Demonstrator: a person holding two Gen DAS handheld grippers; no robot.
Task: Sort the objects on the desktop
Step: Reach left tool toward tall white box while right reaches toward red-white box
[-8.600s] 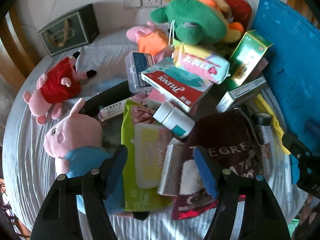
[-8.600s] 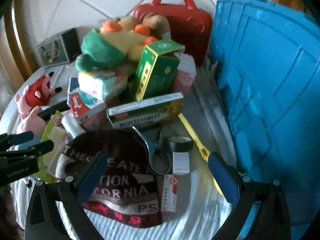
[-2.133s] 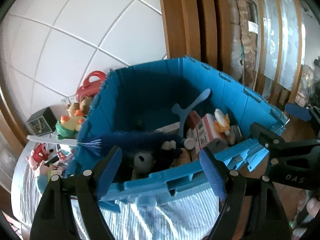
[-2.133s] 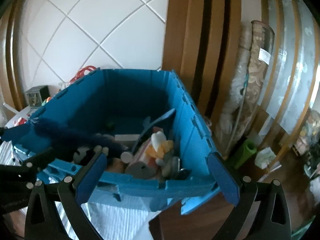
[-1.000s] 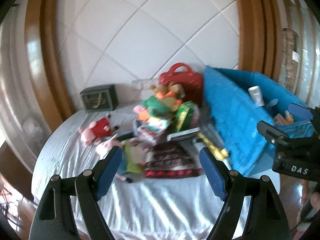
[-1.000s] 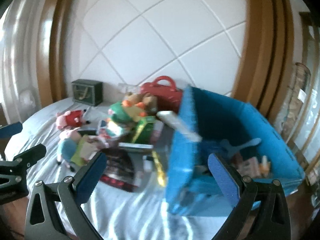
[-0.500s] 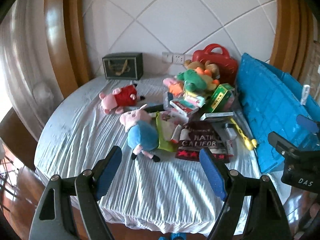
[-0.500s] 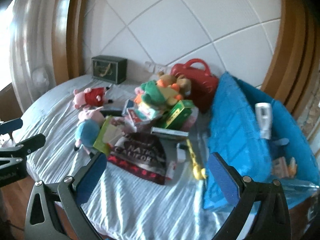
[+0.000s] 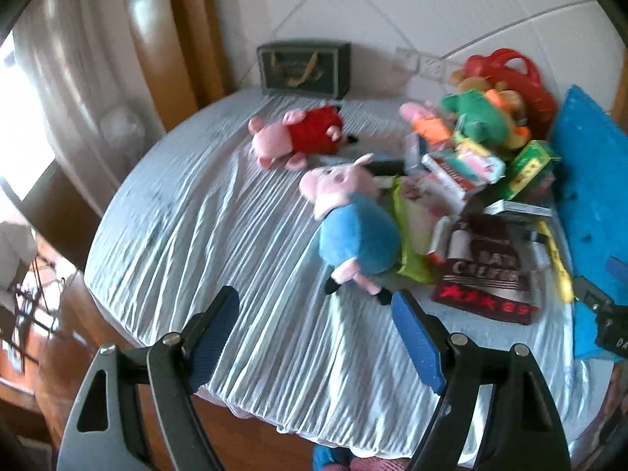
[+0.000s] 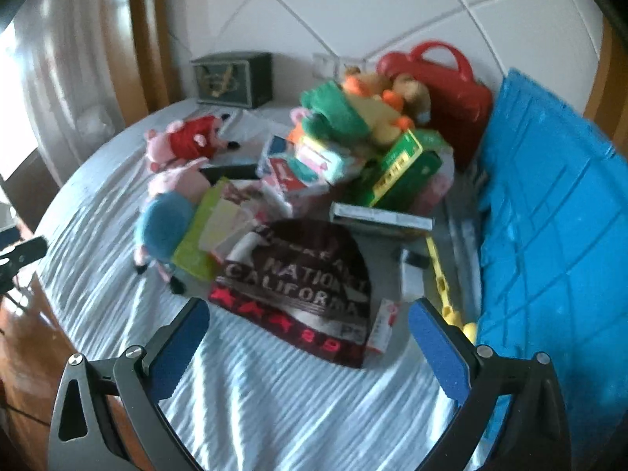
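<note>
The left tool (image 9: 314,333) and the right tool (image 10: 308,347) both stand with jaws wide apart and nothing between them, above the near edge of the round bench (image 9: 219,235) with its ribbed pale cloth. The objects to be sorted lie heaped on the far right part of the bench, just beside the blue crate wall (image 10: 549,216). The pig plush in the blue shirt (image 9: 349,219) lies nearest the left tool; it looks soft, light and compressible, so take it across the body, not by a limb. The dark knit beanie (image 10: 302,274) lies flat nearest the right tool; it looks limp and will probably droop, so pinch a gathered fold at the brim. The green carton (image 10: 396,168) and the flat boxes near it look stiff and light; grip them across the narrow faces. The pig plush in the red dress (image 9: 298,137) lies apart, towards the dark green box (image 9: 304,68). Motion blur obscures the print on the cartons. Small items beside the yellow stick (image 10: 443,282) cannot be identified. The crate interior is not visible, and the stack hides whatever lies beneath it.
</note>
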